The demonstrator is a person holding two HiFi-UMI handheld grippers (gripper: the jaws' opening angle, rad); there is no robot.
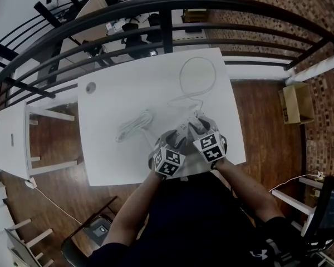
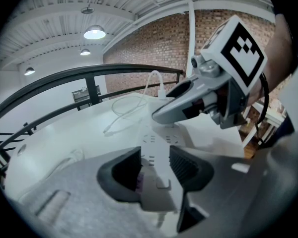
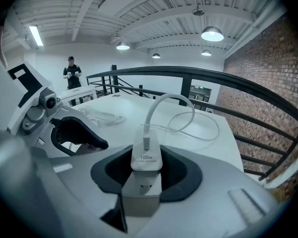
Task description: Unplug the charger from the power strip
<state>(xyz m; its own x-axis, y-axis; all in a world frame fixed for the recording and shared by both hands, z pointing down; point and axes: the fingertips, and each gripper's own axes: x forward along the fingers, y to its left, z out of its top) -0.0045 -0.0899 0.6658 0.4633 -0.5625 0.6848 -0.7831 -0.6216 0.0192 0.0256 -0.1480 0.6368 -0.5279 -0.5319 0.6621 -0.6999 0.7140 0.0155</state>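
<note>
A white power strip [image 2: 156, 155] lies near the front edge of the white table [image 1: 117, 99]. My left gripper [image 2: 155, 168] is shut on its near end, black pads [image 2: 123, 175] pressing both long sides. A white charger [image 3: 146, 156] marked 100w stands plugged into the strip's other end [image 3: 141, 195]. My right gripper [image 3: 146, 168] is shut on the charger, one pad on each side. The charger's white cable [image 3: 175, 114] rises from its top and loops away across the table. In the head view both grippers, left [image 1: 177, 139] and right [image 1: 196, 125], sit side by side over the strip.
The strip's own cord lies coiled [image 1: 134, 125] left of the grippers. A black railing [image 1: 172, 29] curves behind the table. A smaller white table [image 1: 11, 138] stands at the left and a cardboard box [image 1: 296, 102] on the floor at the right. A person [image 3: 72, 73] stands far off.
</note>
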